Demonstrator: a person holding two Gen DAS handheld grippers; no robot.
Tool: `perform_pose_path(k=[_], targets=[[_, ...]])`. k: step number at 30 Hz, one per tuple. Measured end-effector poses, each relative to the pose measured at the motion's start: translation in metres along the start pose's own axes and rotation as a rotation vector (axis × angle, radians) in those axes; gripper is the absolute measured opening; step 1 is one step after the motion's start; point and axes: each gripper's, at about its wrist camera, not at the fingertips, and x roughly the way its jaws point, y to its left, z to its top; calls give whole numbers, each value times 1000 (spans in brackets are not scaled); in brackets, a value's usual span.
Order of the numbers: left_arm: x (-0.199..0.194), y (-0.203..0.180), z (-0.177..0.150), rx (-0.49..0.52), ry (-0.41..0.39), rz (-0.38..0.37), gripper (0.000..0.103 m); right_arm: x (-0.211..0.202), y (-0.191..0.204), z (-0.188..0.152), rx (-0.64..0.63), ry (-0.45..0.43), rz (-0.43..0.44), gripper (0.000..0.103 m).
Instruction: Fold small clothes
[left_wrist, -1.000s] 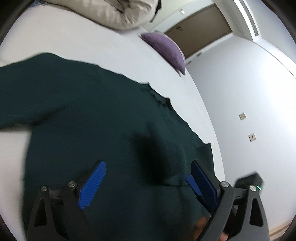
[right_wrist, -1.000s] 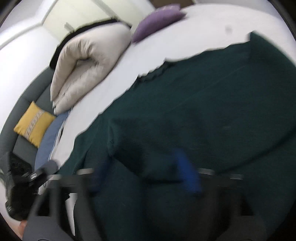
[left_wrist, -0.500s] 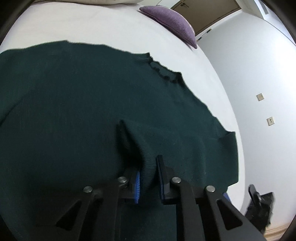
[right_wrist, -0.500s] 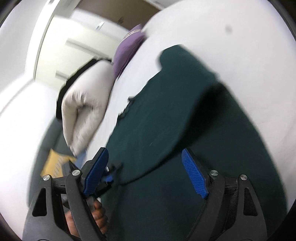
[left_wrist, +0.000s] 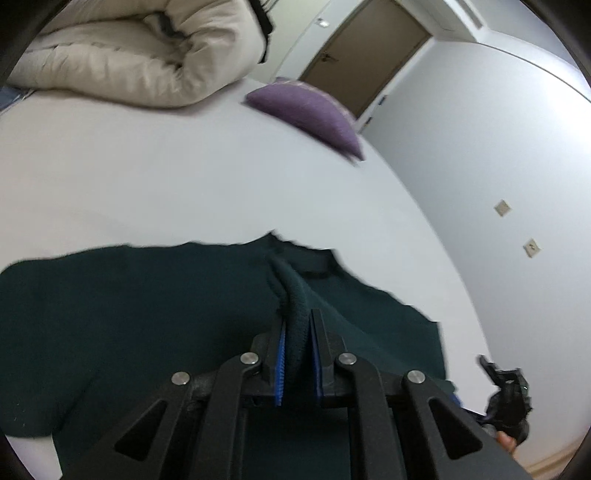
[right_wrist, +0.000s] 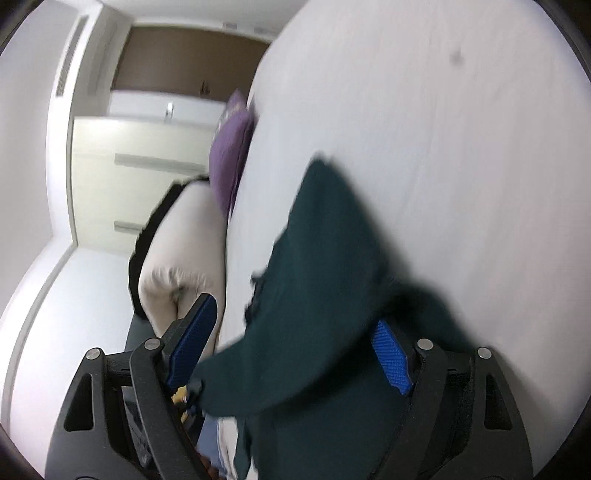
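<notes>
A dark green knit sweater (left_wrist: 129, 314) lies on the white bed (left_wrist: 166, 184). My left gripper (left_wrist: 297, 332) is shut on a pinched fold of the sweater and lifts it off the bed. In the right wrist view the sweater (right_wrist: 325, 266) hangs raised between the jaws of my right gripper (right_wrist: 295, 339), which is open with its blue pads (right_wrist: 391, 358) wide apart and not closed on the cloth. The view is blurred.
A rolled cream duvet (left_wrist: 140, 55) and a purple cushion (left_wrist: 310, 107) lie at the far end of the bed. A brown door (left_wrist: 365, 48) and white wall stand behind. The other gripper (left_wrist: 506, 398) shows at lower right.
The left gripper closed on a fold of the sweater and has lifted it toward the near side. The right gripper stayed open and swung, its view tilting toward the wall.
</notes>
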Motion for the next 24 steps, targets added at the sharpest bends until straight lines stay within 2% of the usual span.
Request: perform_pose_path(k=[1, 3, 5, 6, 11, 14, 18, 20, 22, 24], targets=[[13, 2, 0, -11, 7, 11, 12, -3, -8, 6, 28, -6, 15, 72], [28, 19, -12, -43, 40, 30, 11, -5, -24, 12, 69, -7, 26, 59], [38, 28, -22, -56, 62, 44, 11, -6, -31, 12, 41, -6, 28, 43], [40, 33, -28, -58, 65, 47, 11, -6, -31, 11, 20, -2, 31, 42], [28, 40, -31, -45, 30, 12, 11, -16, -17, 9, -51, 69, -31, 46], [14, 34, -24, 8, -5, 12, 11, -25, 12, 7, -170, 111, -60, 46], [10, 28, -21, 44, -7, 26, 11, -28, 64, 23, -381, 45, -167, 46], [17, 25, -23, 43, 13, 32, 11, -7, 82, 35, -464, 56, -233, 46], [23, 26, -25, 33, 27, 40, 11, 24, 95, 45, -560, 68, -355, 46], [27, 34, -27, 7, 41, 37, 11, 62, 91, 56, -605, 138, -456, 46]])
